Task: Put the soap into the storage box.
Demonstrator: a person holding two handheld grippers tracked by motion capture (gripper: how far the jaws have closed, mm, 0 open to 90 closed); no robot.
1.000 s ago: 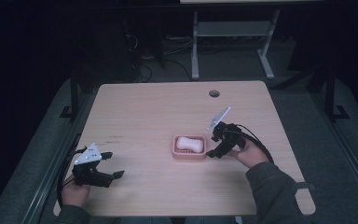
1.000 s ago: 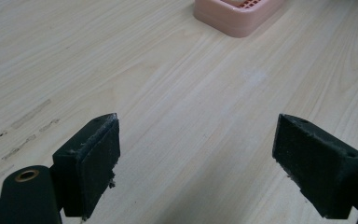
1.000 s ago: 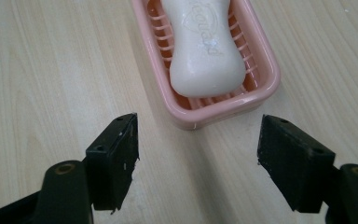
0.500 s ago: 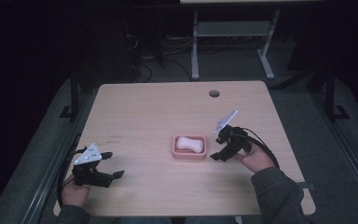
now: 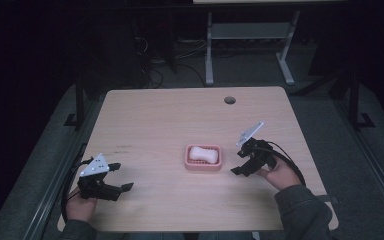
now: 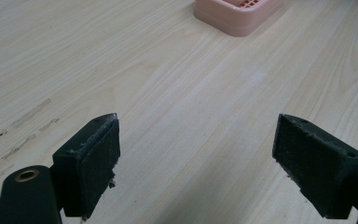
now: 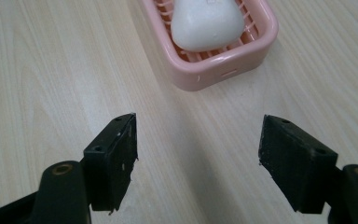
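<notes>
**Both grippers wide open, soap resting in its pink dish**

Nearest the person, the left gripper (image 5: 115,176) sits low at the table's (image 5: 160,115) front left, well apart from the pink soap dish (image 5: 203,158); its jaws are spread wide with nothing between them. Farther in, the right gripper (image 5: 240,161) rests just to the right of the dish, apart from it, jaws likewise spread wide and empty, pointing at the dish. The white soap bar (image 7: 207,23) lies inside the dish. Beyond the dish, near the table's far edge, is a round cable hole (image 5: 230,100).
</notes>
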